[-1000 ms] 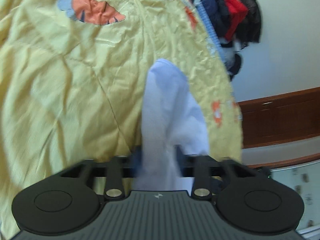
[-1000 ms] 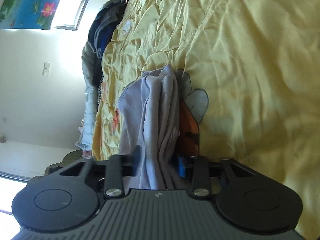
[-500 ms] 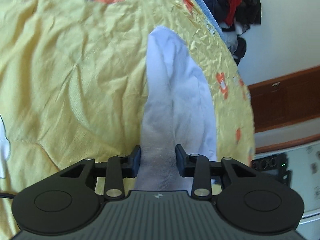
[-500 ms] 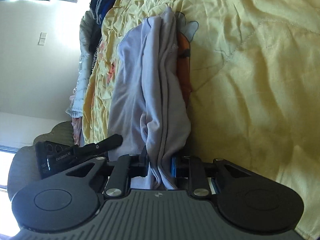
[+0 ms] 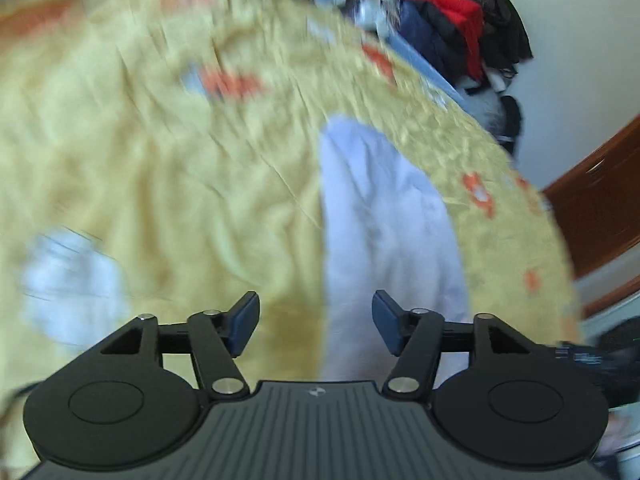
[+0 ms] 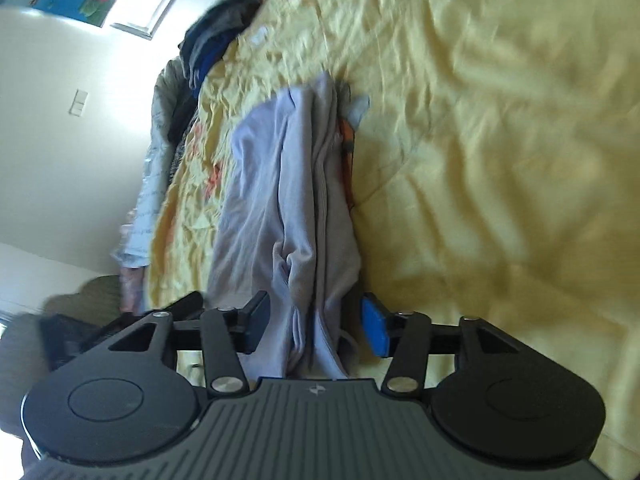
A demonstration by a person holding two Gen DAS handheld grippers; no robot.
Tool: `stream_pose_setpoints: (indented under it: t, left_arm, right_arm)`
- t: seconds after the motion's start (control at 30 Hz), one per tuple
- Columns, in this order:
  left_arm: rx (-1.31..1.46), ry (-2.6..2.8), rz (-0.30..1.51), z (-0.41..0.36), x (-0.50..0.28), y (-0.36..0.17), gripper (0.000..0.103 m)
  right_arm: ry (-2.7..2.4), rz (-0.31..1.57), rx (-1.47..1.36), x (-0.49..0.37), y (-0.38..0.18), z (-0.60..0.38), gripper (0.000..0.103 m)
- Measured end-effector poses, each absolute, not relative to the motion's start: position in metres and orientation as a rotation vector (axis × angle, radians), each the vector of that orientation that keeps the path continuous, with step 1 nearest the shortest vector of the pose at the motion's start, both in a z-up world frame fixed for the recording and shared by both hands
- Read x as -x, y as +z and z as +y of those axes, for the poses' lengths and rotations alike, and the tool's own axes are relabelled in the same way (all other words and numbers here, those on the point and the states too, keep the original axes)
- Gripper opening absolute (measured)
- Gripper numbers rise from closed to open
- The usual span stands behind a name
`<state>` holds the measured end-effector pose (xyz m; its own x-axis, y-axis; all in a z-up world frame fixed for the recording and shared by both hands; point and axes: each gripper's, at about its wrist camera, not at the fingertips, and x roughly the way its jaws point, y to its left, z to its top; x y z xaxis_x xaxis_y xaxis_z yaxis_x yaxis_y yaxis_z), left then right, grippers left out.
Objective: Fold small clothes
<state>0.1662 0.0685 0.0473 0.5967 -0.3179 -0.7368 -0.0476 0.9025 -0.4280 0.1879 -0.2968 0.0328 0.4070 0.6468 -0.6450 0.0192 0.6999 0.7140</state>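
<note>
Left wrist view shows my left gripper (image 5: 314,322) opening off the pale garment (image 5: 384,216) lying centre-right on the yellow bedspread (image 5: 160,184) (right gripper (image 6: 314,326) likewise releasing), so one fold looks laid, more remaining.

Bedspread (image 5: 160,168) blurred; garment's (image 5: 380,220) near end hidden.
</note>
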Motion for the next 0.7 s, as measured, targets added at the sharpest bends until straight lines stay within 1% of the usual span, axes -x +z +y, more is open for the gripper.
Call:
stream_pose_setpoints:
  t: [0.07, 0.1, 0.2, 0.27, 0.3, 0.33, 0.37, 0.4, 0.47, 0.53, 0.67, 0.7]
  left_arm:
    - [0.347, -0.100, 0.878, 0.061, -0.141, 0.057, 0.063]
    - [0.330, -0.087, 0.872, 0.057, -0.129, 0.057, 0.064]
    - [0.257, -0.087, 0.902, 0.033, -0.101, 0.045, 0.065]
    - [0.157, -0.095, 0.927, 0.014, -0.089, 0.032, 0.065]
    - [0.117, -0.101, 0.952, 0.006, -0.086, 0.024, 0.070]
    - [0.061, -0.099, 0.916, -0.002, -0.079, 0.021, 0.075]
    - [0.022, -0.096, 0.905, -0.008, -0.076, 0.019, 0.081]
    - [-0.004, -0.095, 0.910, -0.012, -0.076, 0.016, 0.084]
    - [-0.021, -0.088, 0.892, -0.012, -0.078, 0.013, 0.087]
    - [0.000, -0.067, 0.882, -0.007, -0.081, 0.012, 0.090]
    - [0.023, -0.033, 0.870, -0.002, -0.086, 0.009, 0.100]
    - [0.025, -0.033, 0.868, -0.002, -0.086, 0.008, 0.102]
  right_arm:
    - [0.383, 1.044, -0.549, -0.164, 0.048, -0.293, 0.054]
    - [0.352, 1.035, -0.464, -0.152, 0.051, -0.289, 0.056]
    - [0.269, 1.008, -0.183, -0.115, 0.051, -0.273, 0.060]
    - [0.237, 0.984, -0.034, -0.095, 0.045, -0.259, 0.065]
    - [0.235, 0.955, 0.021, -0.087, 0.042, -0.252, 0.072]
    - [0.233, 0.941, 0.057, -0.082, 0.039, -0.245, 0.083]
    - [0.231, 0.928, 0.081, -0.077, 0.036, -0.240, 0.087]
    - [0.225, 0.919, 0.097, -0.073, 0.034, -0.232, 0.094]
    - [0.216, 0.902, 0.120, -0.071, 0.030, -0.222, 0.098]
    - [0.203, 0.883, 0.104, -0.074, 0.029, -0.214, 0.101]
    - [0.120, 0.856, 0.045, -0.076, 0.029, -0.215, 0.100]
    - [0.098, 0.855, 0.023, -0.078, 0.029, -0.215, 0.101]
